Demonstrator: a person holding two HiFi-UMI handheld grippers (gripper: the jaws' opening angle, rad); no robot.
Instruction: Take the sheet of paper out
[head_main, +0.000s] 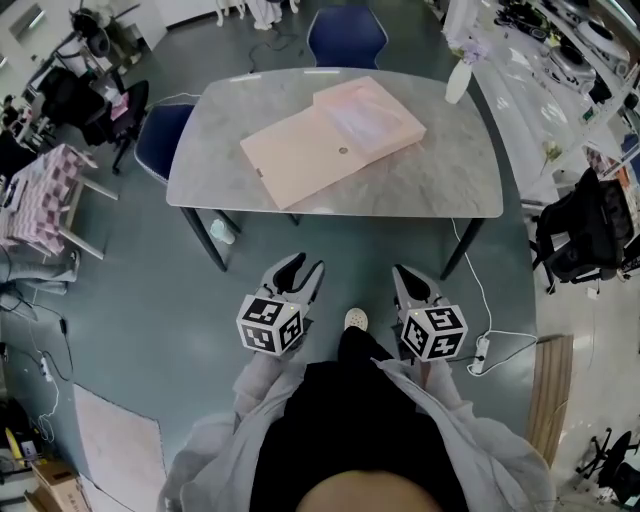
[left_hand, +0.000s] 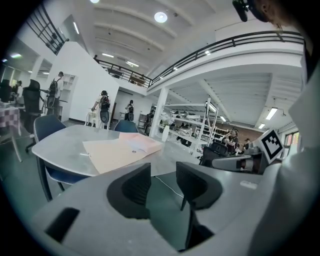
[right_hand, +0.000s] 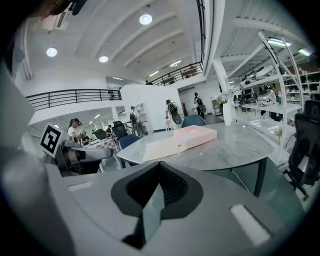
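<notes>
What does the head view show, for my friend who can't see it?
An open pink folder lies on a grey table. Short of it, a person holds the left gripper, jaws apart, and the right gripper, jaws together, both empty.

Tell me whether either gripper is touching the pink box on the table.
No, the left gripper and right gripper are both over the floor, short of the table and the pink box.

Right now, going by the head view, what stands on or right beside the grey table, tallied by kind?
Pink file box, on the table: 1
White bottle, on the table: 1
Blue chairs, one behind the table, one at its left end: 2
Total: 4
</notes>
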